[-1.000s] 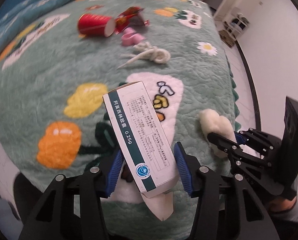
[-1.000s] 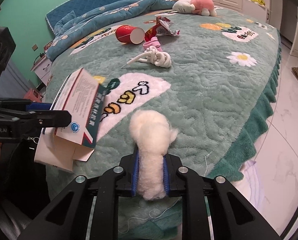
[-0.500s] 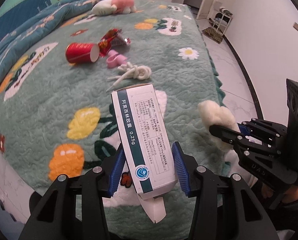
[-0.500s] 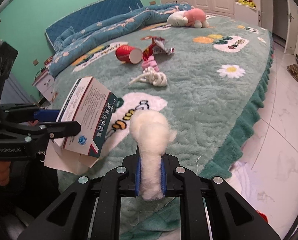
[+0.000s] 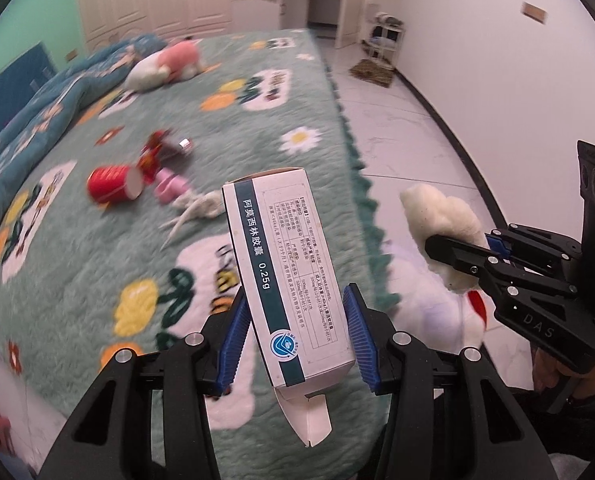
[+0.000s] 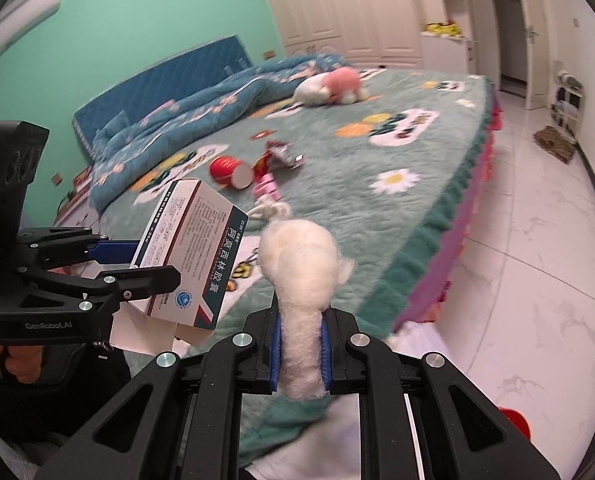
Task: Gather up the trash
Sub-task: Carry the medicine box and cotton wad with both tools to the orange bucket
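My left gripper [image 5: 295, 338] is shut on a white and teal medicine box [image 5: 287, 264], held upright above the bed's near edge; the box also shows in the right wrist view [image 6: 193, 248]. My right gripper [image 6: 300, 354] is shut on a white cotton wad [image 6: 301, 280], to the right of the box and over the floor beside the bed; the wad also shows in the left wrist view [image 5: 443, 220]. On the green bedspread [image 6: 377, 208] lie a red cup [image 5: 113, 184], a red wrapper [image 5: 157, 152], a pink piece [image 5: 169, 189] and a white knotted rope [image 5: 199, 210].
A pink and white plush toy [image 6: 329, 86] lies far back on the bed beside a blue quilt [image 6: 201, 108]. White tiled floor [image 6: 537, 248] runs along the bed's right side. A white bag with red [image 5: 437, 312] sits on the floor below my grippers.
Both grippers have pulled back and lifted away from the bed with their loads; the view now takes in the room and the floor. Neither grip has changed.
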